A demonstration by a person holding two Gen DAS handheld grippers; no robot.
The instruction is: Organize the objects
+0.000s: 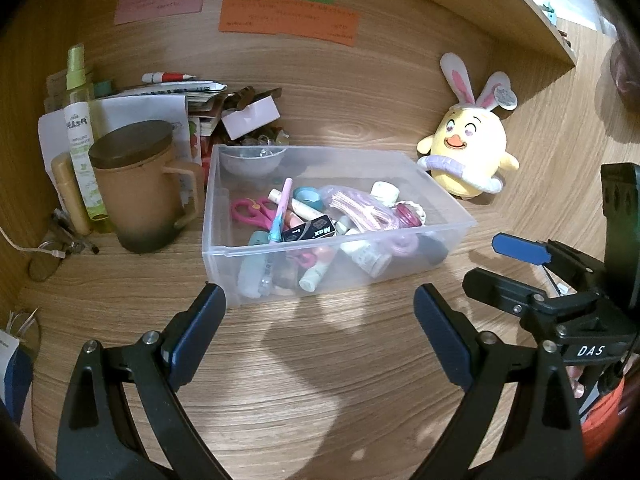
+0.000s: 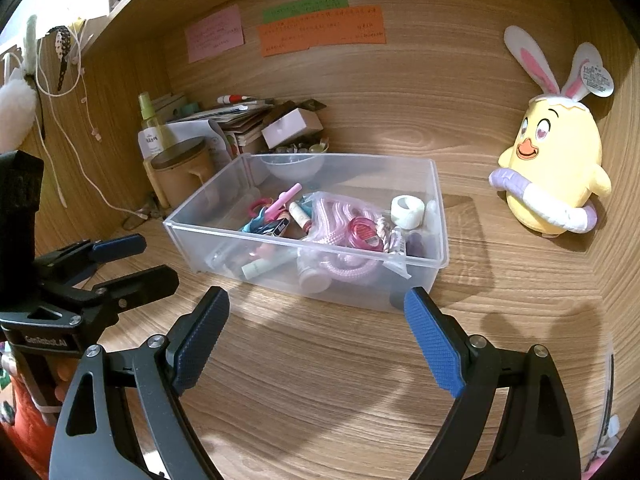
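Observation:
A clear plastic box (image 1: 452,200) stands on the wooden desk, filled with small items: pink scissors (image 1: 250,210), a pen, tubes, a black "Max" staple box (image 1: 310,230) and a bag of pink cord (image 1: 360,210). It also shows in the right wrist view (image 2: 438,204). My left gripper (image 1: 318,308) is open and empty, just in front of the box. My right gripper (image 2: 316,310) is open and empty, just in front of the box's near wall. Each gripper shows at the edge of the other's view, the right one (image 1: 516,264) and the left one (image 2: 132,258).
A yellow chick plush with bunny ears (image 1: 470,148) (image 2: 554,172) sits right of the box. A lidded brown mug (image 1: 140,188), a spray bottle (image 1: 80,120) and a pile of papers and small boxes (image 1: 192,100) crowd the back left corner. Coloured notes (image 1: 288,16) hang on the back wall.

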